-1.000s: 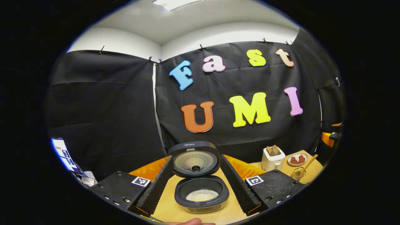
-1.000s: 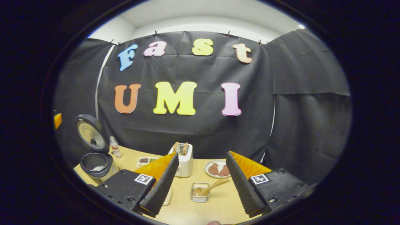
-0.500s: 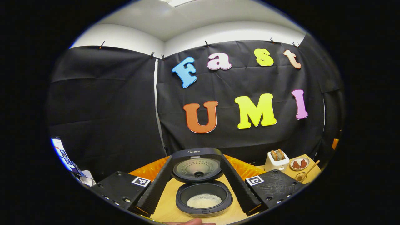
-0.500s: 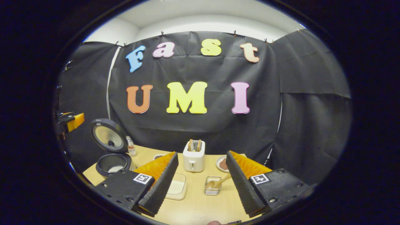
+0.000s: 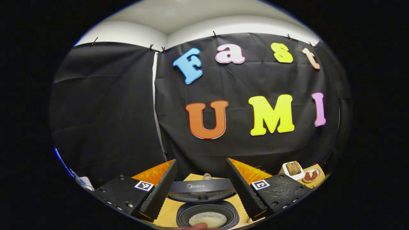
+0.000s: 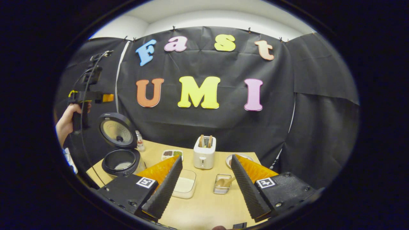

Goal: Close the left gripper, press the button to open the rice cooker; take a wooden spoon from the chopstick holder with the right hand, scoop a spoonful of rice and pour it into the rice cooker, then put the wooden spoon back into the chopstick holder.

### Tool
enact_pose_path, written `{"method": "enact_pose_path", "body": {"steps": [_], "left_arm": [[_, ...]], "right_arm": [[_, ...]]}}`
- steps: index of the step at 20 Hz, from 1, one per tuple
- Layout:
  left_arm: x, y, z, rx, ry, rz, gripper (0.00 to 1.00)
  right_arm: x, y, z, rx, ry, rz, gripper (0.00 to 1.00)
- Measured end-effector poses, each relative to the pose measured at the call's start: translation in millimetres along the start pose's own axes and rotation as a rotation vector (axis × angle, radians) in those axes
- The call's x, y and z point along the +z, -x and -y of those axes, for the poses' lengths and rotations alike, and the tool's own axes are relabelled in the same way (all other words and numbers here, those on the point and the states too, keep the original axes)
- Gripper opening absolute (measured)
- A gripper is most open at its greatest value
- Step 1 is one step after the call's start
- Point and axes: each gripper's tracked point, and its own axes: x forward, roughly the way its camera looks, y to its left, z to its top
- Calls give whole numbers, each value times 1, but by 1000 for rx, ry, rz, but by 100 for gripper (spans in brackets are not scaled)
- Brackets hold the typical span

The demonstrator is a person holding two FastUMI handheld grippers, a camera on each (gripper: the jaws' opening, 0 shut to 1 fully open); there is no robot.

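While the left gripper view looks down into the open rice cooker [image 5: 207, 209] between the wide left claw [image 5: 202, 188], the right gripper view shows the wooden spoon [image 6: 225, 182] resting in its chopstick holder [image 6: 222, 189] on the desk [image 6: 204, 210], ahead of the wide, empty right claw [image 6: 206, 183].

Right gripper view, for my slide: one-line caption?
Open right gripper faces the wooden spoon in its holder; rice cooker open.
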Motion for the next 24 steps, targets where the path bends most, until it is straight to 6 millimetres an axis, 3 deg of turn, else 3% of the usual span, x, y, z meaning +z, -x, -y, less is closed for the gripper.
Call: {"method": "enact_pose_path", "body": {"steps": [2,5,7,8,10,15,19,24], "left_arm": [[-25,-25,-2,2,19,-130,96],[-56,-47,-5,6,42,-256,96],[-72,-47,0,-15,64,-335,96],[-72,-48,1,-23,67,-332,100],[-78,-43,4,-33,63,-345,98],[-103,-8,10,-66,83,-394,100],[-164,33,14,-74,79,-520,100],[-207,67,17,-81,36,-584,100]], "right_arm": [[-4,0,-2,7,-1,-16,100],[-10,1,-3,15,9,-33,100],[-14,0,-6,23,7,-49,100],[-15,0,-7,26,5,-55,97],[-17,0,-10,33,3,-61,100],[-18,4,-15,44,3,-71,100],[-26,10,-19,56,-1,-92,100],[-44,14,-23,67,6,-136,97]]}}
